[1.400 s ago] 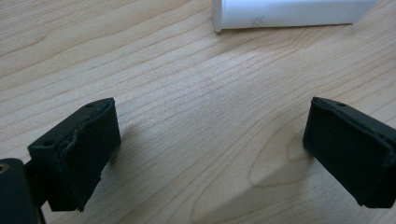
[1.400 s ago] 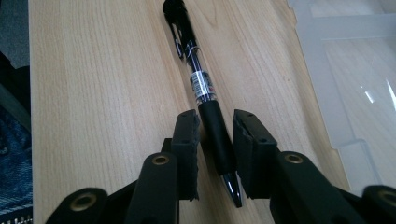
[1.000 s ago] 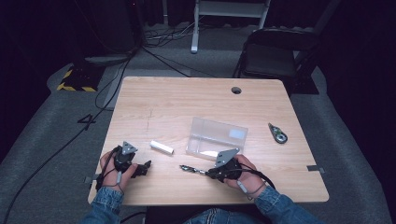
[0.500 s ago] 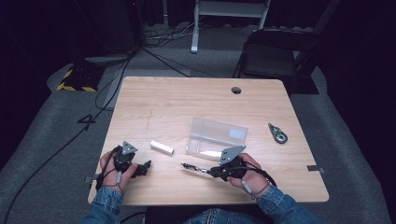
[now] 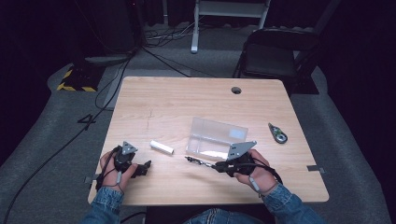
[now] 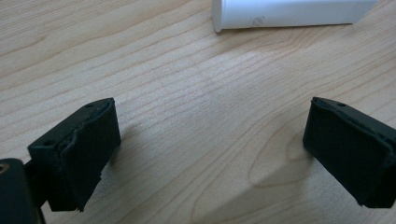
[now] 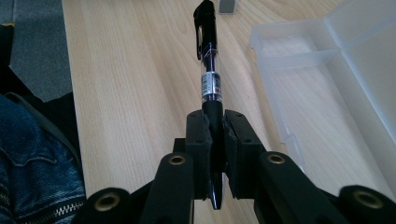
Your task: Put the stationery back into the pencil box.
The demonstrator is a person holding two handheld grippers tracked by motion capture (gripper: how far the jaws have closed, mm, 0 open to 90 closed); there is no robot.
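A black pen [image 7: 208,70] with a clear barrel sticks out between the pads of my right gripper [image 7: 215,135], which is shut on its grip end. In the high view that right gripper [image 5: 219,165] holds the pen [image 5: 198,161] just off the table, pointing left, in front of an open clear plastic box [image 5: 215,137]. My left gripper [image 5: 142,167] rests near the table's front left, jaws wide open with bare wood between them [image 6: 210,144]. A white tube [image 5: 161,147] lies between the two hands; its end [image 6: 289,11] lies beyond the left jaws.
A small grey and black tool [image 5: 278,133] lies at the table's right side. A round cable hole [image 5: 236,90] sits near the far edge. A black chair [image 5: 275,56] stands behind the table. The clear box [image 7: 327,74] lies right of the pen in the right gripper view.
My right gripper has lifted slightly with the pen held in it. The left gripper has stayed where it was.
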